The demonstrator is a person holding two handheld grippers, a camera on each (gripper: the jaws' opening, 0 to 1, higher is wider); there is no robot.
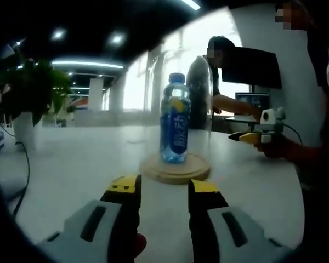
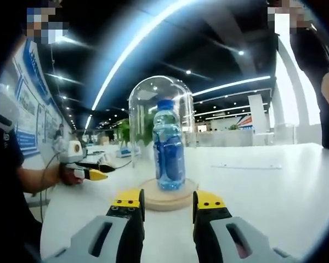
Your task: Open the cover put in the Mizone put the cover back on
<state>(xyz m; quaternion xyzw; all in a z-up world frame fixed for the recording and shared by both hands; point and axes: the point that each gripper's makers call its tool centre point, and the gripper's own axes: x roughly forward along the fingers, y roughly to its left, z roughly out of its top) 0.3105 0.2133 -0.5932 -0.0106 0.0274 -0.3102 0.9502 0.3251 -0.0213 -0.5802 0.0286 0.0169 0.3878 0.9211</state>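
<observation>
A blue Mizone bottle [image 1: 175, 119] [image 2: 168, 147] stands upright on a round wooden base [image 1: 175, 170] [image 2: 163, 200] on the white table. A clear glass dome cover [image 2: 143, 109] sits over it on the base; in the left gripper view the cover [image 1: 200, 93] shows only faintly. My left gripper [image 1: 163, 189] hovers low before the base, open and holding nothing. My right gripper [image 2: 168, 200] faces the base from the other side, also open and holding nothing. Each shows in the other's view, held off to the side: the right gripper [image 1: 247, 136] and the left gripper [image 2: 90, 174].
A potted plant [image 1: 30, 93] in a white pot and a black cable [image 1: 23, 170] lie at the table's left. A dark monitor [image 1: 251, 67] and a seated person [image 1: 216, 60] are behind the bottle. White table [image 2: 274, 186] spreads out on the right.
</observation>
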